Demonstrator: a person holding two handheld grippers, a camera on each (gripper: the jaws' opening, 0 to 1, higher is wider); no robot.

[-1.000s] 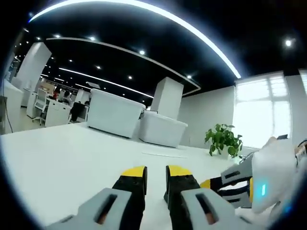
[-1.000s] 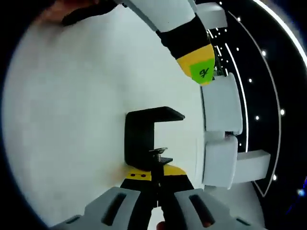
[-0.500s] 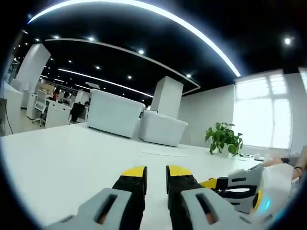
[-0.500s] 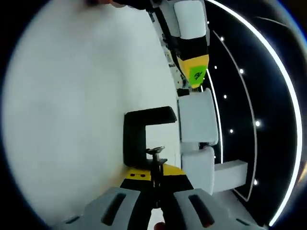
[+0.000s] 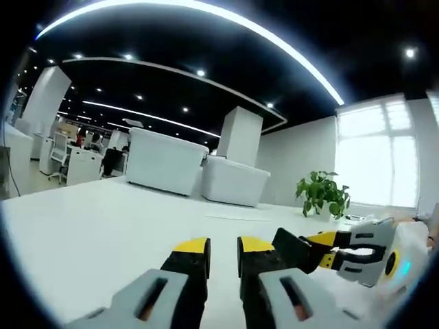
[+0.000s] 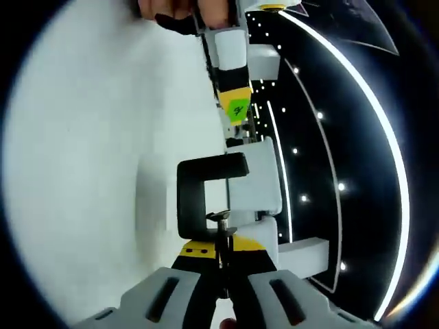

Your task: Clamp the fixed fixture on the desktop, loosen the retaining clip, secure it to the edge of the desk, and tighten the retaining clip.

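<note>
A black C-shaped clamp fixture hangs just off the white desk, throwing a faint shadow on it. My right gripper is shut on the clamp's screw, which stands between its yellow-tipped jaws. My left gripper, yellow tip with a green sticker, shows beyond the clamp, held by a hand. In the left gripper view my left gripper is low over the desk, its jaws a narrow gap apart with nothing between. Just to its right, the right gripper holds the clamp.
White partition blocks and a pillar stand past the desk's far edge. A potted plant sits at the far right of the desk, before a bright window. Office chairs and desks are far off at left.
The right gripper has carried the clamp closer to the left gripper's jaws and rolled, so more ceiling shows in its view. The left gripper has stayed still.
</note>
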